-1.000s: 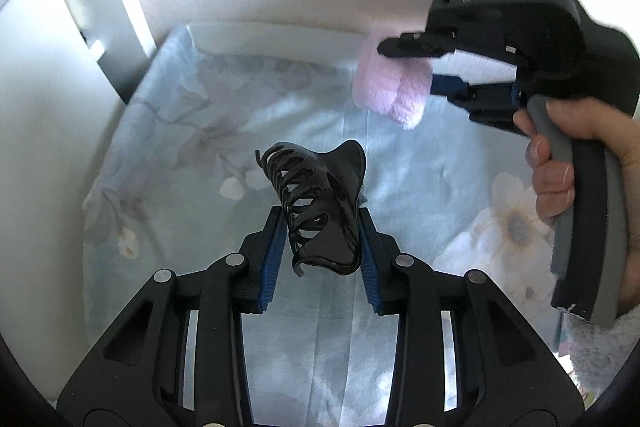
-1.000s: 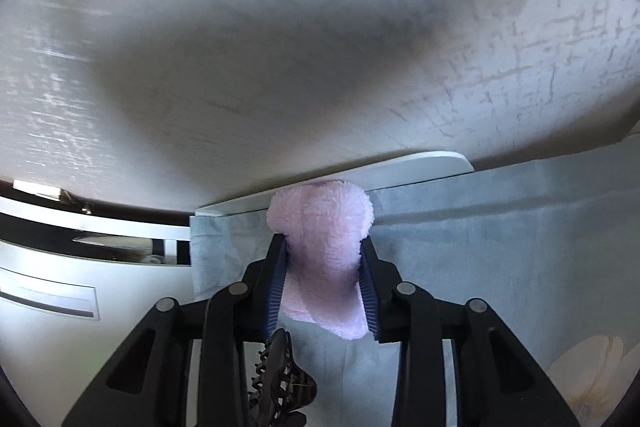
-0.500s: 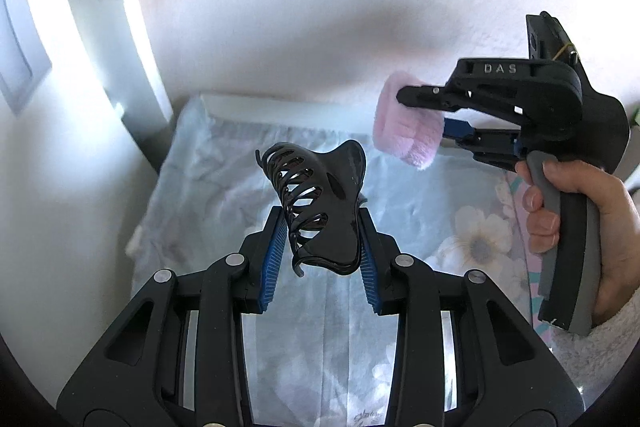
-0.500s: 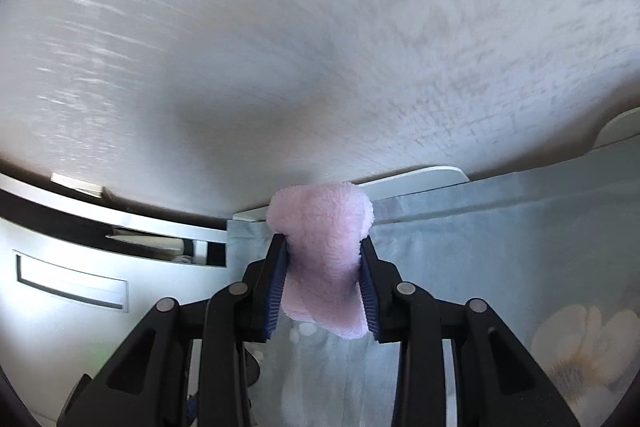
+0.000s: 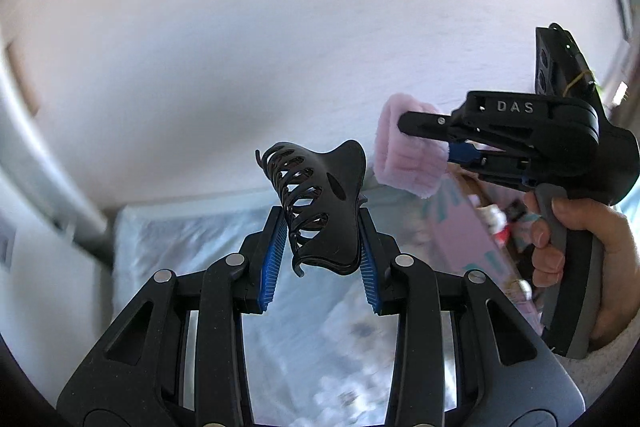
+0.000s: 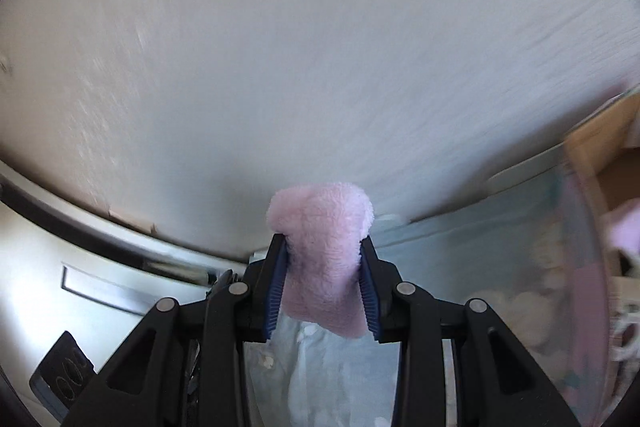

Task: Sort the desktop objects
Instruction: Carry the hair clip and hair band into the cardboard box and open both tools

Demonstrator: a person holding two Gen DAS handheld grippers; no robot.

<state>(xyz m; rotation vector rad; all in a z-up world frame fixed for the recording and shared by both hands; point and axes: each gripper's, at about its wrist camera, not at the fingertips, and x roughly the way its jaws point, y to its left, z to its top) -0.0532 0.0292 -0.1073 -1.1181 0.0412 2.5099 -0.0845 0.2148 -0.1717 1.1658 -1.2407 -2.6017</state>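
So the biggest thing in both views is the plain white wall (image 5: 240,47), filling the whole upper half. Below it sits the table under a pale blue flowery cloth (image 5: 192,239), kind of blurry. Over at 3 o'clock in the right wrist view there's a cardboard box (image 6: 600,147) with a clear pinkish bin (image 6: 580,287) in front of it, both smeared.

The right gripper (image 5: 424,143) shows up at 3 o'clock in the left wrist view, a hand (image 5: 580,247) wrapped around its handle. Its fingers are clamped on a fluffy pink cloth (image 6: 324,259), held up off the table against the wall.

The left gripper (image 5: 322,251) is squeezing a black claw hair clip (image 5: 320,199) between its blue pads, dead centre, teeth pointing to about 10 o'clock, also up in the air above the cloth.
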